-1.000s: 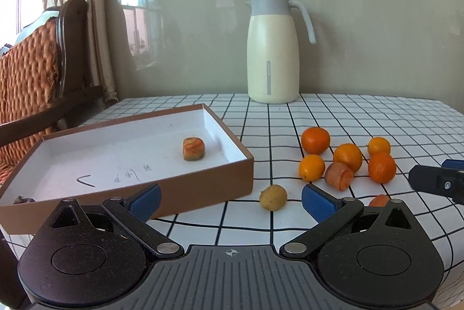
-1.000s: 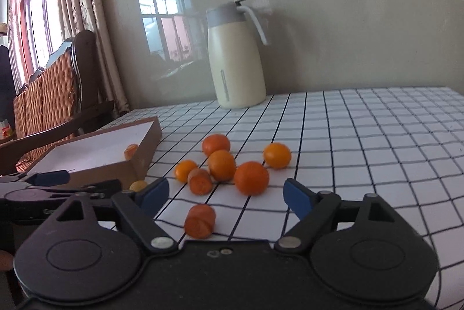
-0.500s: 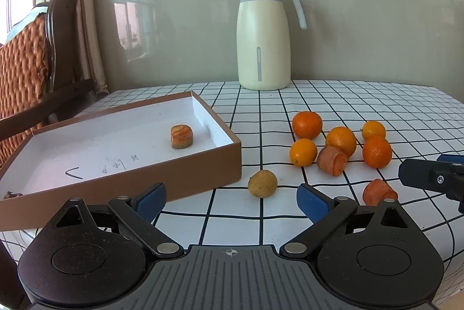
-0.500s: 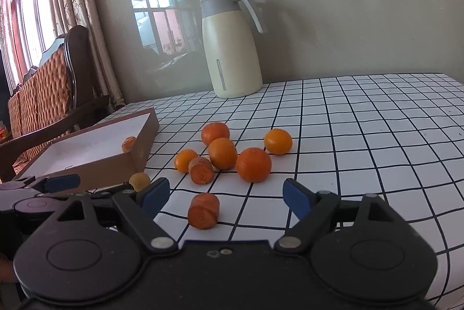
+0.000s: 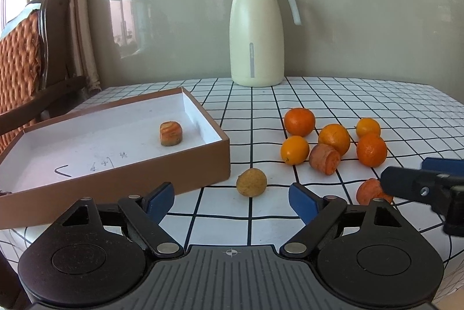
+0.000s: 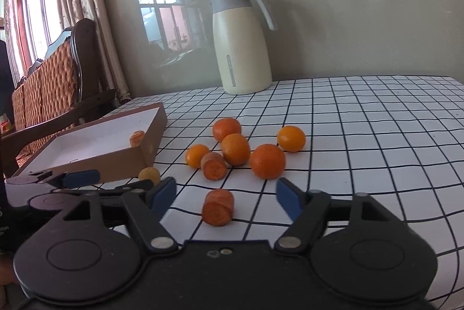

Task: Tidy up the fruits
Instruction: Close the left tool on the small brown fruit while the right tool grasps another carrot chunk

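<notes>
Item: your right claw (image 6: 226, 195), jaws just narrowing, unclamped around 1 near carrot chunk (image 6: 218, 207), lined up for pickup. Left claw (image 5: 231, 197): closing likewise, empty, facing the longan (image 5: 251, 182) beside the box (image 5: 121, 182).

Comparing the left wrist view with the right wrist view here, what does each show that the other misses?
Left wrist only: the pen marks on the box floor, hidden in the right view by the box wall.

Right wrist only: the whole near carrot piece, lying between the open right hand-held gripper; the left view shows it half covered.

Both: the box, the carrot piece inside it, the oranges, the jug.
</notes>
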### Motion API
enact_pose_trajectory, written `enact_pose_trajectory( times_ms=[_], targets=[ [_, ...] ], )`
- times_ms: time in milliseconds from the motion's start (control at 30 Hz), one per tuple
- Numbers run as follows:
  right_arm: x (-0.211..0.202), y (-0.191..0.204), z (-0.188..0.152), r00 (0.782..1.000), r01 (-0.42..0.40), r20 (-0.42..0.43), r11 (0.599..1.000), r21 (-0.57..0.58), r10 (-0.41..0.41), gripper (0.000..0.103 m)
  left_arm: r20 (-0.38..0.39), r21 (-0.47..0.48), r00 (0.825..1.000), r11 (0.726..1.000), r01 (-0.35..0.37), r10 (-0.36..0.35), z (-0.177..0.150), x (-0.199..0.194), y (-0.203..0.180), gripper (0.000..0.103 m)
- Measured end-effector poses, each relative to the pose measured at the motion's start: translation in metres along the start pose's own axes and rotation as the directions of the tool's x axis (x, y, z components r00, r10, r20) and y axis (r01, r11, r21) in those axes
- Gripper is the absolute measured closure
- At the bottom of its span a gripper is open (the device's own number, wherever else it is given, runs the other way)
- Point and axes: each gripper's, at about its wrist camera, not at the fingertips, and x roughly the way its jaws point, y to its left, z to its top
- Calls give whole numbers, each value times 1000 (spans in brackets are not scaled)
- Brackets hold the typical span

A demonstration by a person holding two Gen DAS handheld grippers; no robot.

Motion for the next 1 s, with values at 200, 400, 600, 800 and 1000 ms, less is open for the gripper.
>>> enact_pose_trajectory(
  times_ms=[200,400,600,800,1000],
  targets=[
    [7,4,-2,1000,-3,-30,1000,-6,3,62,-13,-8,1000,1000,7,-7,1,8,-3,27],
    [11,7,-3,999,-4,-42,1000,-2,4,68,-21,-21,1000,1000,16,-16,3,18,-5,45],
    [19,9,-5,998,-3,-60,1000,3,3,68,-35,-21,999,999,26,-27,2,28,-9,54],
    [26,10,-6,997,11,-71,1000,1,-10,73,-39,-34,998,999,40,-41,3,32,-10,64],
    [30,15,-9,996,28,-86,999,-42,-32,84,-22,2,999,999,40,-40,2,29,-18,75]
  ],
)
